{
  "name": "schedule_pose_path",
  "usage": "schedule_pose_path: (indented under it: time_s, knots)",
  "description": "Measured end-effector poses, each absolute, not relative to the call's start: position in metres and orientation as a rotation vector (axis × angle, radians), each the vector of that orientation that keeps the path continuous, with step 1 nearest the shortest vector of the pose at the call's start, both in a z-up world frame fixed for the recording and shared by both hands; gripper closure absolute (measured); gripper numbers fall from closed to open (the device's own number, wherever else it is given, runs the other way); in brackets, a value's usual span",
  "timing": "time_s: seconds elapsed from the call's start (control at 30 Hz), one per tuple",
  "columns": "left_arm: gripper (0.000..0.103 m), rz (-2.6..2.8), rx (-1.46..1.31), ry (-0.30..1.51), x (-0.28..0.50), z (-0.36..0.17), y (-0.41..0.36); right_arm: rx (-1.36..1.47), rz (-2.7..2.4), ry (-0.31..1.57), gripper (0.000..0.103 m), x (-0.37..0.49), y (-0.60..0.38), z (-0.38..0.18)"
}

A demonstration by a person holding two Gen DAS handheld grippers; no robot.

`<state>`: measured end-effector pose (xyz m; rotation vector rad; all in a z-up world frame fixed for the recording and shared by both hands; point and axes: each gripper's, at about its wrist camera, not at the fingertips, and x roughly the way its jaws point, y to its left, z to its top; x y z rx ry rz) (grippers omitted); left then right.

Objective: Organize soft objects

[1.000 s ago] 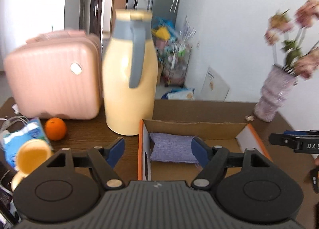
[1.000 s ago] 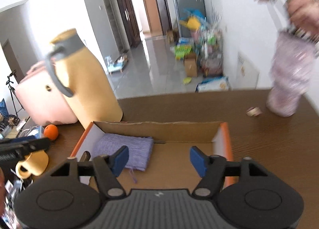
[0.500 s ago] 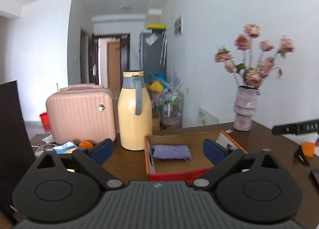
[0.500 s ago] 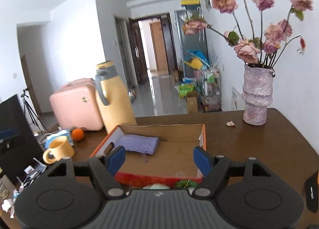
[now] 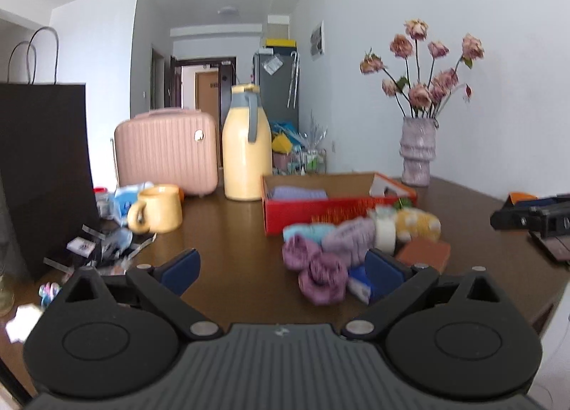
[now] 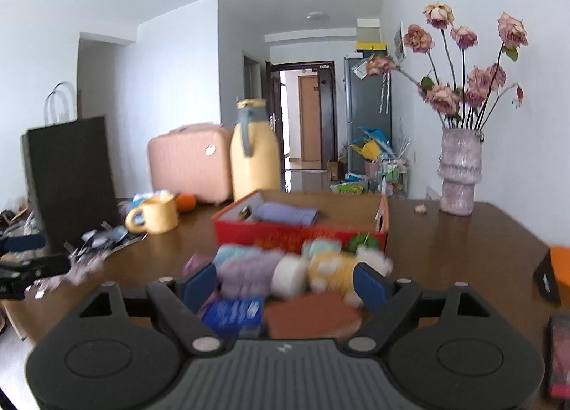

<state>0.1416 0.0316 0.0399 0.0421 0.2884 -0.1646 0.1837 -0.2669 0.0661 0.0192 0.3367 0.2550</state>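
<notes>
A red cardboard box [image 5: 320, 212] stands mid-table with a folded lilac cloth [image 5: 297, 193] inside. In front of it lies a pile of soft things: two purple rolled cloths [image 5: 322, 276], a lilac roll [image 5: 351, 237], a teal one [image 5: 308, 231] and a yellow plush [image 5: 416, 223]. My left gripper [image 5: 281, 269] is open, short of the pile and left of it, holding nothing. My right gripper [image 6: 285, 283] hovers just before the pile, its jaws opening. The lilac roll [image 6: 249, 271] and yellow plush [image 6: 331, 271] lie beyond its fingertips, not pressed.
Behind the box stand a yellow jug [image 5: 245, 157], a pink case [image 5: 165, 153] and a flower vase [image 5: 416, 155]. A yellow mug [image 5: 158, 208], a black paper bag [image 5: 42, 174] and paper scraps sit at the left. A blue packet [image 6: 233, 313] and brown pad [image 6: 310, 313] lie near me.
Both grippers have drawn back from over the box toward the near side of the table. The pile of soft things has come into view, and both pairs of jaws stand wider.
</notes>
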Motion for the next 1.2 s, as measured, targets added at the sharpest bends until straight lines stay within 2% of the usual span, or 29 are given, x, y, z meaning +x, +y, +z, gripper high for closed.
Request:
schedule_pose_path:
  time_s: [0.23, 0.5, 0.57, 0.63, 0.8, 0.93, 1.2]
  knots:
    - [0.002, -0.151, 0.033, 0.332, 0.14, 0.027, 0.04, 0.066, 0.27, 0.403, 0.019, 0.132, -0.257, 0.024]
    - [0.002, -0.057, 0.011, 0.364, 0.176, 0.015, 0.054, 0.006, 0.322, 0.447, 0.019, 0.156, -0.226, 0.017]
    - [0.002, -0.033, 0.005, 0.379, 0.186, 0.012, 0.062, -0.008, 0.364, 0.476, 0.022, 0.177, -0.208, 0.012]
    - [0.002, -0.011, -0.007, 0.393, 0.195, 0.01, 0.071, -0.031, 0.411, 0.5, 0.034, 0.204, -0.185, 0.006]
    - [0.002, 0.031, -0.016, 0.397, 0.207, 0.009, 0.089, -0.077, 0.431, 0.522, 0.052, 0.271, -0.13, -0.008]
    - [0.002, 0.041, -0.019, 0.403, 0.214, 0.007, 0.093, -0.12, 0.402, 0.551, 0.076, 0.308, -0.101, -0.025]
    - [0.002, -0.188, -0.128, 0.466, 0.233, -0.003, 0.072, -0.202, 0.65, 0.546, 0.078, 0.254, -0.111, -0.033]
